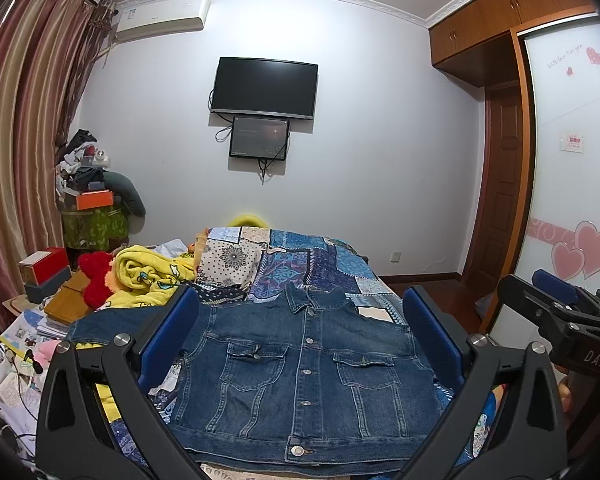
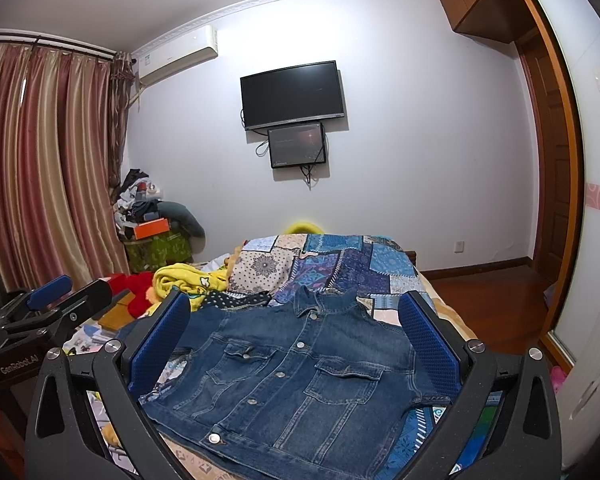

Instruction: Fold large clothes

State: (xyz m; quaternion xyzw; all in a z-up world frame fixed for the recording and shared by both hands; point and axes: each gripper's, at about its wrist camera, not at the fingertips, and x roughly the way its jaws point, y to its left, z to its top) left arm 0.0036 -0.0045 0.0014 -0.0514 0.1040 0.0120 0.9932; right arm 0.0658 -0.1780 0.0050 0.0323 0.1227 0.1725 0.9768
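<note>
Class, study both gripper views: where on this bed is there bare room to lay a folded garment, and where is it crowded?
Free: the patchwork quilt beyond the denim jacket collar, toward the foot of the bed. A narrow strip of quilt shows right of the jacket. Crowded: the left side, with the yellow blanket, red plush and boxes and papers. Both the left gripper and the right gripper are open.

- Bed [image 1: 342, 245] with a blue patchwork quilt [image 1: 320, 268] spread over it.
- Denim jacket [image 1: 300, 368] laid flat on the quilt, front up, buttoned, collar toward the far wall.
- Yellow blanket [image 1: 148, 276] bunched at the left edge, beside a red plush toy [image 1: 96, 280].
</note>
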